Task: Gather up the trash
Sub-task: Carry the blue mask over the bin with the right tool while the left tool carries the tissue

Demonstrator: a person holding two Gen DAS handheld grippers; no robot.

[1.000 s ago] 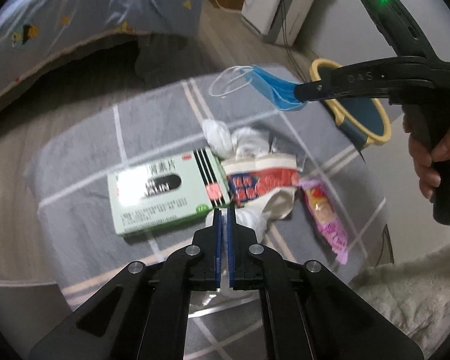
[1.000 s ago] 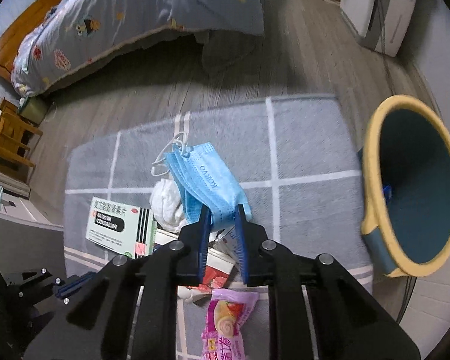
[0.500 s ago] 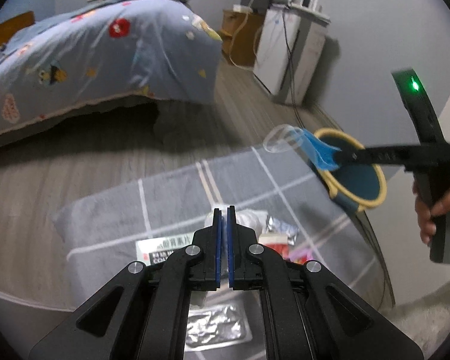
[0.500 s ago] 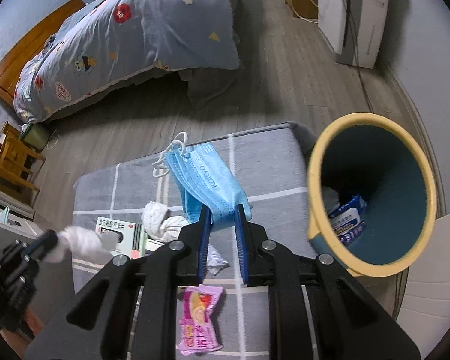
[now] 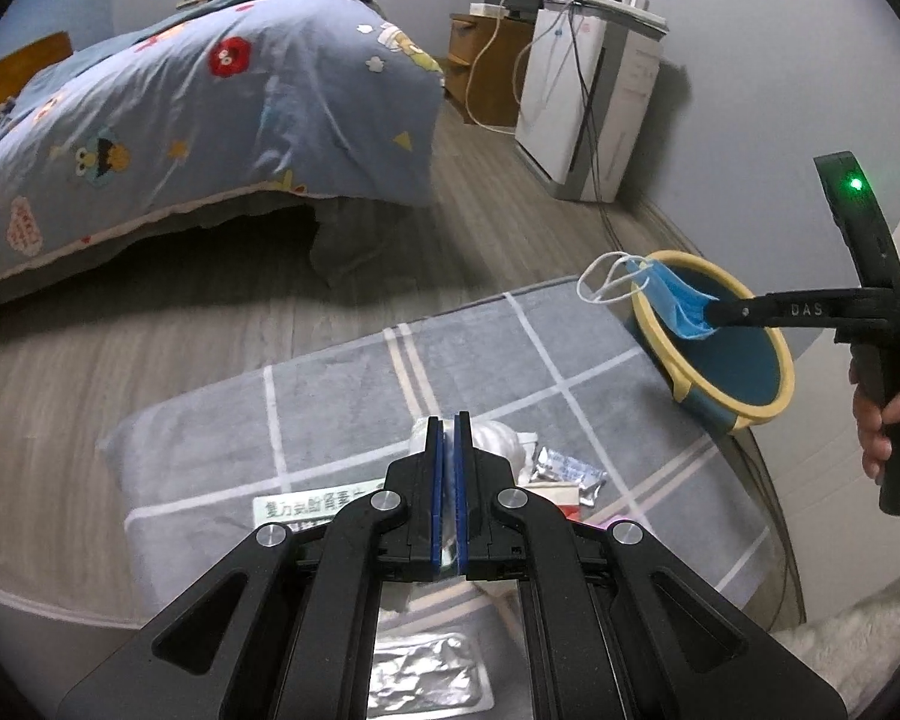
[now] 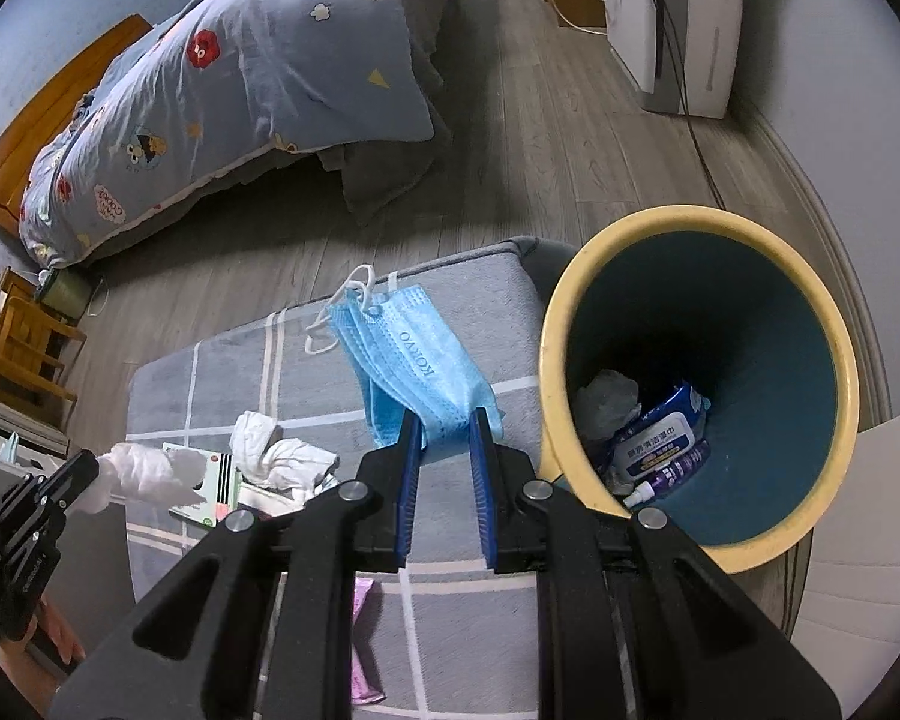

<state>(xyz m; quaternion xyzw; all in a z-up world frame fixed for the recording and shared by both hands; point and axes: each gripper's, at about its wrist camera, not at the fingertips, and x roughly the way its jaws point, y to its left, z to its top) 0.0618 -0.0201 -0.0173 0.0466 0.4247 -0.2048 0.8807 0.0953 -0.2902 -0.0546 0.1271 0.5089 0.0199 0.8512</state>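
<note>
Above the grey checked pad [image 5: 330,420], as seen from the left wrist: left gripper [image 5: 444,420] with fingers closed almost to touching, pinching a white tissue wad [image 5: 498,438] that bulges past the tips. Underneath on the pad, more litter: foil sachet [image 5: 564,468], blister strip [image 5: 426,666], part of a medicine box [image 5: 306,504]. Further right, right gripper [image 5: 714,315] in a person's hand [image 5: 888,420], carrying a blue face mask [image 5: 672,300] over the near edge of the yellow-rimmed bin [image 5: 768,414], with the ear loops trailing outward past the rim.

Seen from the right wrist: fingers only slightly parted, clamped on the mask's lower edge, the rest hanging free in front of the pad's far corner, just beside the bin mouth and not yet inside. Down in the bin, a wet-wipe pack [image 6: 654,438] and other scraps. On the pad, crumpled tissues [image 6: 282,456] touching the box, and a pink wrapper [image 6: 366,630] close under the gripper.

Handling, as a judgement: mask light and limp, likely to drape and swing, loops apt to catch on the rim; best released well over the opening. Wad soft and compressible, safest held through its bulk. Box stiff, to be taken across its narrow sides; wrapper and foil probably slick and flat, to be pinched at a raised edge.
</note>
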